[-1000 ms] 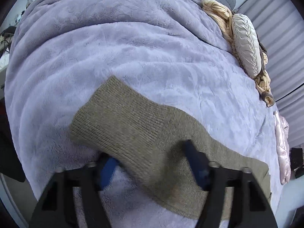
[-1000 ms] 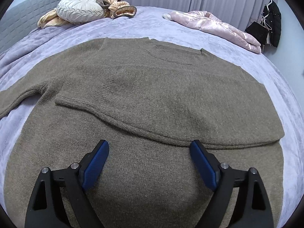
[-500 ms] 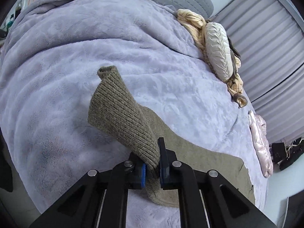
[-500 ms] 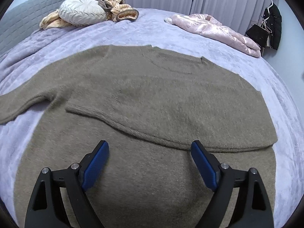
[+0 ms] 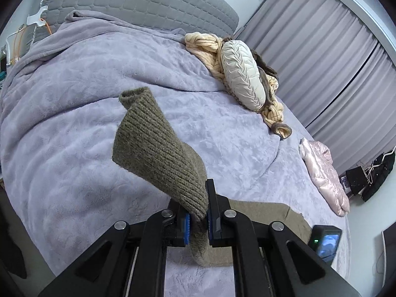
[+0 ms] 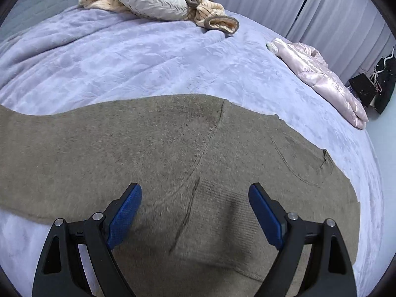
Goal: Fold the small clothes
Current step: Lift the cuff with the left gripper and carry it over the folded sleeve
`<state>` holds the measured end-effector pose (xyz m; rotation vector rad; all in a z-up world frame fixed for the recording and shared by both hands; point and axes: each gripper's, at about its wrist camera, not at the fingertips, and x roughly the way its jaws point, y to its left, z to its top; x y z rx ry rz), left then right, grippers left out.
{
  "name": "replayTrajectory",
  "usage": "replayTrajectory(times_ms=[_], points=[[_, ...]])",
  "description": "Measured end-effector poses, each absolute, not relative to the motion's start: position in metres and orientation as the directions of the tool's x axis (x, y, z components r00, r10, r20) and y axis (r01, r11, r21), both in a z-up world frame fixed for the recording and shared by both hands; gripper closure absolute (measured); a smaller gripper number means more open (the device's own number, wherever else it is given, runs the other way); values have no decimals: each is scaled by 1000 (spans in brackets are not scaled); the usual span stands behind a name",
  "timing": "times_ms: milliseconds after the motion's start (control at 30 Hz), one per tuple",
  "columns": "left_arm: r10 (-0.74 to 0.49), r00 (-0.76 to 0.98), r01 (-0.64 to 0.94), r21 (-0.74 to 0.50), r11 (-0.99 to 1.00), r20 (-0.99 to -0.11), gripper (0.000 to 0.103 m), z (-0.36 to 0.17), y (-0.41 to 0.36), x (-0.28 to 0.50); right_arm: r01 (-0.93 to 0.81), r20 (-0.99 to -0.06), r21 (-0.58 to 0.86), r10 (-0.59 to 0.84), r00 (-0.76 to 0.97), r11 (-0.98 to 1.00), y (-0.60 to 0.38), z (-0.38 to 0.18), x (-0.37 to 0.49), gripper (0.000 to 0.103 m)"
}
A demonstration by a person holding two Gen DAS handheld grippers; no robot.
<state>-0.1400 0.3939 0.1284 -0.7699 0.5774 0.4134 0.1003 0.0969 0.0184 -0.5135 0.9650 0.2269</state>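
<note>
Across both wrist views, a lilac plush blanket [image 5: 74, 104] covers a bed and fills most of each frame. Grey quilted headboard [image 5: 138, 2] along the top of the left view; pleated grey curtains [image 5: 329, 49] at upper right.

Olive-brown knit sweater [image 6: 153, 153] lies flat on the blanket, filling the lower half of the right wrist view, with the neckline at right centre and a shoulder seam running diagonally through the middle. One sleeve runs off toward the left edge of that frame.

Sweater sleeve [image 5: 158, 153], left view: ribbed cuff end raised off the blanket, standing up and leaning toward upper left from frame centre, the cuff mouth curled at the top. A flat part of the sweater shows at lower right, behind the gripper frame.

Upper centre-right of the left view: cream pleated cushion [image 5: 243, 74] resting on a heap of peach ribbed knitwear [image 5: 205, 47]. Pink quilted jacket [image 5: 324, 173] at right edge, well apart from the sweater. Dark garments on hangers [image 5: 373, 170] beyond it, off the bed.

Left gripper [image 5: 198, 219], bottom centre: blue pads pressed together, pinching the sleeve just below the ribbing; knit bulges out under the pads.

Right gripper [image 6: 195, 212], bottom of the right view: blue pads spread wide, nothing between them, above the sweater near the shoulder seam. Cannot tell if the tips touch the knit.

Small camera screen [image 5: 325, 243] at lower right of the left view, green light on.
</note>
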Motion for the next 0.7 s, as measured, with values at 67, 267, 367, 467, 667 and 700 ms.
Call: replayTrajectory(times_ms=[67, 267, 367, 467, 667, 700], points=[[130, 782, -527, -535, 660, -610, 92, 136, 393, -137, -461, -844, -321, -30, 535, 827, 122, 9, 97, 13], [108, 794, -483, -514, 709, -598, 92, 154, 374, -123, -573, -832, -66, 272, 484, 817, 127, 46, 71, 13], [83, 794, -453, -494, 742, -603, 92, 159, 351, -112, -473, -816, -73, 220, 534, 878, 81, 57, 77, 13], [59, 786, -427, -470, 772, -616, 92, 161, 326, -97, -405, -811, -114, 151, 566, 907, 23, 58, 74, 13], [-8, 761, -369, -443, 817, -649, 92, 166, 268, -63, -315, -831, -127, 73, 552, 941, -69, 48, 67, 13], [-18, 758, -355, -437, 826, -652, 92, 169, 257, -58, -306, -830, -125, 69, 554, 944, -81, 48, 63, 13]])
